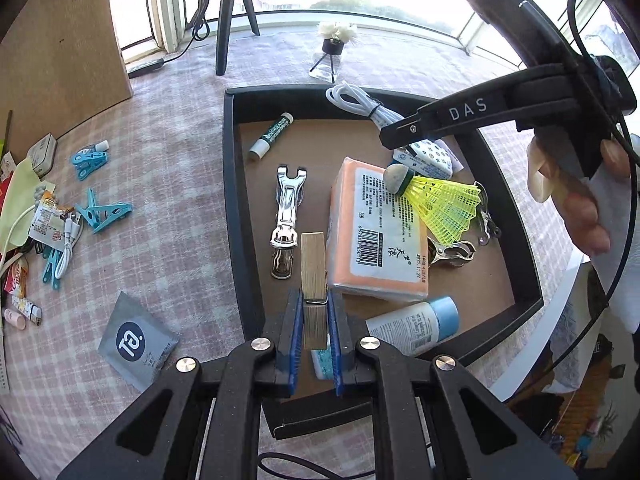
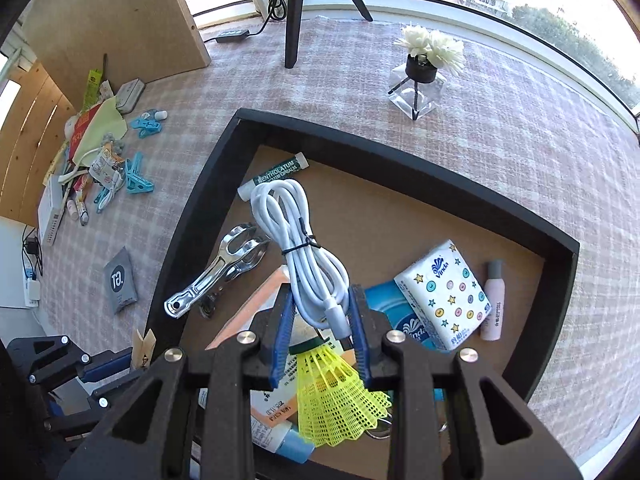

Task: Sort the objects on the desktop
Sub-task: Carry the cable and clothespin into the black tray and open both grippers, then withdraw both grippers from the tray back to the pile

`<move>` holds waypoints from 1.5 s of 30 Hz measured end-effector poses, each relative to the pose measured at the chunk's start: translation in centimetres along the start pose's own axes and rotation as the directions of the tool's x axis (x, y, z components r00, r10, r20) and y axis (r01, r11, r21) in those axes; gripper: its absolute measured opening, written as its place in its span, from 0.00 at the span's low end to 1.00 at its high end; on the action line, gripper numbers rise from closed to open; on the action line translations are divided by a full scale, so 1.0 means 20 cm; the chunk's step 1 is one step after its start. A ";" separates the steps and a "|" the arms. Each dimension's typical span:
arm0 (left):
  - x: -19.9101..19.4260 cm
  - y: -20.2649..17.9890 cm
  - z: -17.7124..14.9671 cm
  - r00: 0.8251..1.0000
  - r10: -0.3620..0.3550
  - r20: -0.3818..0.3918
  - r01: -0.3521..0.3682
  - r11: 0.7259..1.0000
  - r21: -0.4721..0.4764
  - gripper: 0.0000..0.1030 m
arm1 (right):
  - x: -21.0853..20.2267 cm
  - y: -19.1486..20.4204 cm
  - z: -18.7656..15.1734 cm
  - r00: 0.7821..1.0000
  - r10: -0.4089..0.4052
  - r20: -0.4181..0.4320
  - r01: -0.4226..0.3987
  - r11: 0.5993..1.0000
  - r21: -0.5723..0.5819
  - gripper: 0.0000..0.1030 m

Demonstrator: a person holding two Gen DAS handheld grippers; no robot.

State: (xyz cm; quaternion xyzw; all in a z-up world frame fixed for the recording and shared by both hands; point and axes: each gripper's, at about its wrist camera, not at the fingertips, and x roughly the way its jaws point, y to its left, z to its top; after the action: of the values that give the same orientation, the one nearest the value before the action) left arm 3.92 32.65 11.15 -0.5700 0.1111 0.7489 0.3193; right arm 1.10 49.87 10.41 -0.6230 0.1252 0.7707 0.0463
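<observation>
My left gripper (image 1: 314,312) is shut on a wooden clothespin (image 1: 313,264) and holds it over the near left part of the black tray (image 1: 232,184). My right gripper (image 2: 322,312) is shut on a coiled white cable (image 2: 298,232), held above the tray (image 2: 192,216); it also shows in the left wrist view (image 1: 404,136). In the tray lie a yellow shuttlecock (image 1: 440,204), an orange tissue pack (image 1: 376,232), a metal clip (image 1: 286,216), a lip balm stick (image 1: 270,136) and a blue-capped bottle (image 1: 416,324).
On the checked cloth left of the tray lie blue plastic clips (image 1: 102,210), a grey sachet (image 1: 136,340), a white cable and small packets (image 1: 48,224). A flower vase (image 2: 420,76) and a tripod (image 1: 230,20) stand behind. A patterned tissue pack (image 2: 444,292) and pink tube (image 2: 492,300) are in the tray.
</observation>
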 end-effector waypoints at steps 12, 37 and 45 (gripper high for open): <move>-0.05 0.11 0.01 0.998 0.056 0.026 -0.055 0.998 -0.040 0.48 | -0.08 0.16 0.03 0.997 -0.032 0.070 0.040 0.992 -0.117 0.58; -0.18 1.25 -0.29 0.981 0.195 -0.025 -0.178 0.829 -0.531 0.40 | 0.18 1.04 0.19 0.999 0.048 0.012 -0.037 0.878 -0.477 0.58; -0.09 1.26 -0.17 0.983 0.184 -0.017 -0.171 0.873 -0.456 0.32 | 0.44 1.24 0.33 1.000 0.025 0.001 -0.020 0.823 -0.567 0.56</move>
State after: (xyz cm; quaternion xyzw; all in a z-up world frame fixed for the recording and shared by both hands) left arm -8.38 10.77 6.74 -0.6062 -0.0202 0.7877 0.1081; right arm -12.67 26.79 6.54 -0.6038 -0.1021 0.7763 -0.1494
